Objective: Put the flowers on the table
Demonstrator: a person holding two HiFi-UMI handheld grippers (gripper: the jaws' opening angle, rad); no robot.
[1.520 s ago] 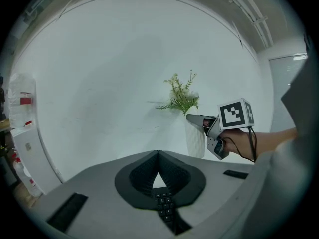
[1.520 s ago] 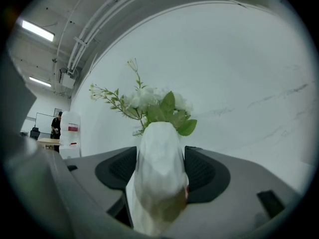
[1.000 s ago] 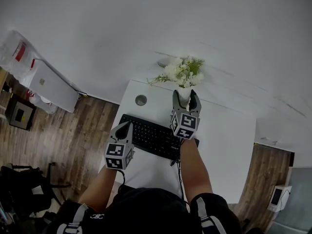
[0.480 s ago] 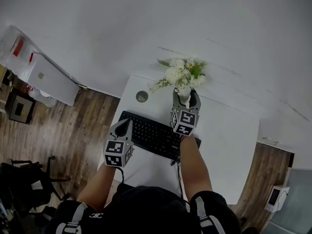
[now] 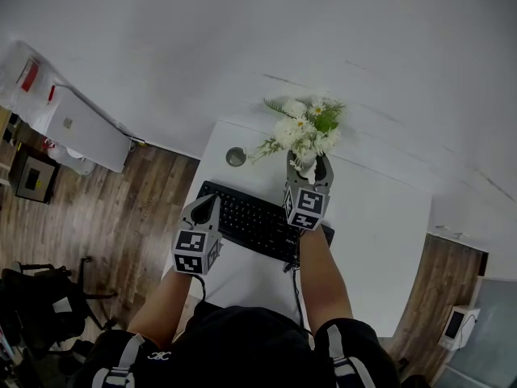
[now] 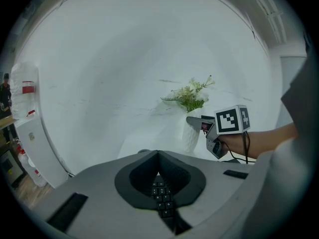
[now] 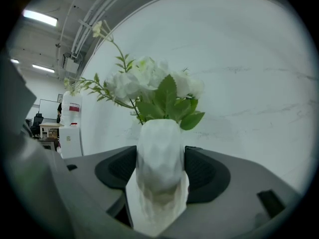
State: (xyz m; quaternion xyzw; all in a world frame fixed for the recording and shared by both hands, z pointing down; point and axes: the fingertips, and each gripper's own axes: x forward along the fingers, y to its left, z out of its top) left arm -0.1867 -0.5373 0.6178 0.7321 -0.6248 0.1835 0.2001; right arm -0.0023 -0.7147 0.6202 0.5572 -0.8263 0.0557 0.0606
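Table (image 5: 380, 249) white, with a black keyboard (image 5: 250, 226) across its 9 o'clock half. White flowers (image 5: 305, 128) in a white faceted vase (image 7: 158, 156) are toward the table's 12 o'clock edge, near the wall. Right gripper (image 5: 308, 168) pinches the vase body between both jaws; whether the base touches the table can't be told. Left gripper (image 6: 158, 154) is pressed together and empty, over the keyboard's 9 o'clock end. Risk: the top-heavy stems likely tip the vase if it's released tilted or before the base lands.

No word, brand or number is readable. The keys of the keyboard (image 5: 254, 225) are too small; the cubes on the left gripper (image 5: 208, 205) and the right gripper (image 5: 308, 168) carry only square markers
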